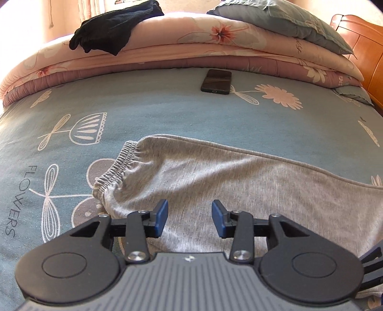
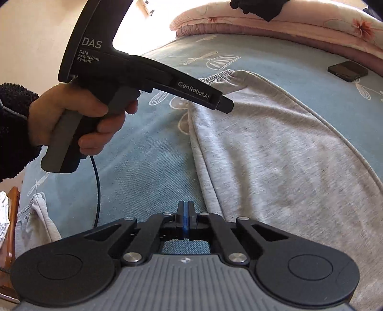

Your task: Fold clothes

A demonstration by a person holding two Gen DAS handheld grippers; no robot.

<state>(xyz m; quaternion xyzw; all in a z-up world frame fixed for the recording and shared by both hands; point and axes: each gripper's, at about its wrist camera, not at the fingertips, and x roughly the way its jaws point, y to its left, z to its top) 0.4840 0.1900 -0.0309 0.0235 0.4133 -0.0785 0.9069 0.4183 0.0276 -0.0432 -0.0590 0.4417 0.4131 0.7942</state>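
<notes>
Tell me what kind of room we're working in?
Most likely a bedroom: the grey pants lie on a bed sheet, with folded quilts, a pillow and a wooden headboard behind.

A blue flower-print bed sheet (image 1: pixel 167 114) carries grey sweatpants (image 1: pixel 239 181) spread flat near its front edge, a black phone (image 1: pixel 216 81) further back, and folded pink quilts (image 1: pixel 191 47) along the far edge.

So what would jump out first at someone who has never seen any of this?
Probably the grey sweatpants spread flat on the blue flower-print bedsheet, with the left claw open just above them. Next, a hand gripping the black pistol-shaped handle, while the right claw sits shut at the pants' edge. A dark phone lies near the folded quilts.
</notes>
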